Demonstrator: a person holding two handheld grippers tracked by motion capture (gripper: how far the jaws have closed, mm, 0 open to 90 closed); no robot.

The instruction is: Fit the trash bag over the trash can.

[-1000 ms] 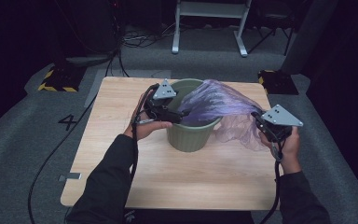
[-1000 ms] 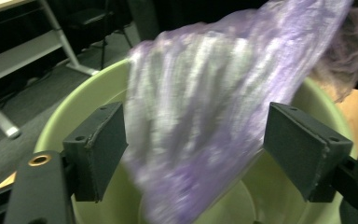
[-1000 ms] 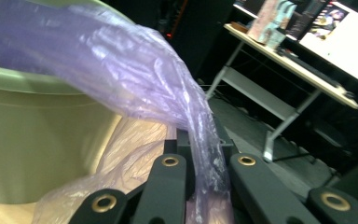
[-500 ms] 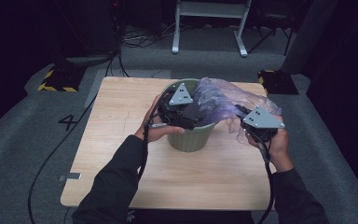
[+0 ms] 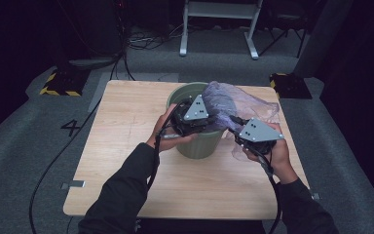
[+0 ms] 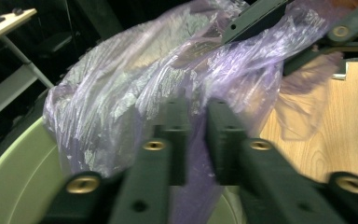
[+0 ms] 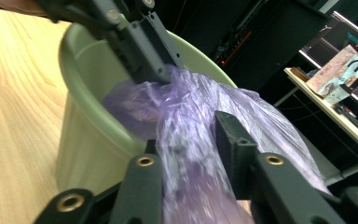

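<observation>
Since a second ago, the left gripper [image 5: 191, 123] has been closing over the green bin [image 5: 200, 144], now pinching the purple bag [image 5: 226, 100]; the right gripper [image 7: 189, 140], beside the bin, has been opening. Its own view is showing the bag draping loosely between spread jaws.

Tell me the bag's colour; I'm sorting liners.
Translucent purple: the bag shows best in the left gripper view, draped over the green bin.

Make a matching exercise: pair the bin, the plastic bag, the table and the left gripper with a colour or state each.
Things:
1. bin
2. plastic bag
3. table
4. left gripper

Colours or states:
A. translucent purple
B. light wood
C. jaws pinching crinkled film
D. pale green

Pairs: 1-D, 2-A, 3-B, 4-C
</observation>
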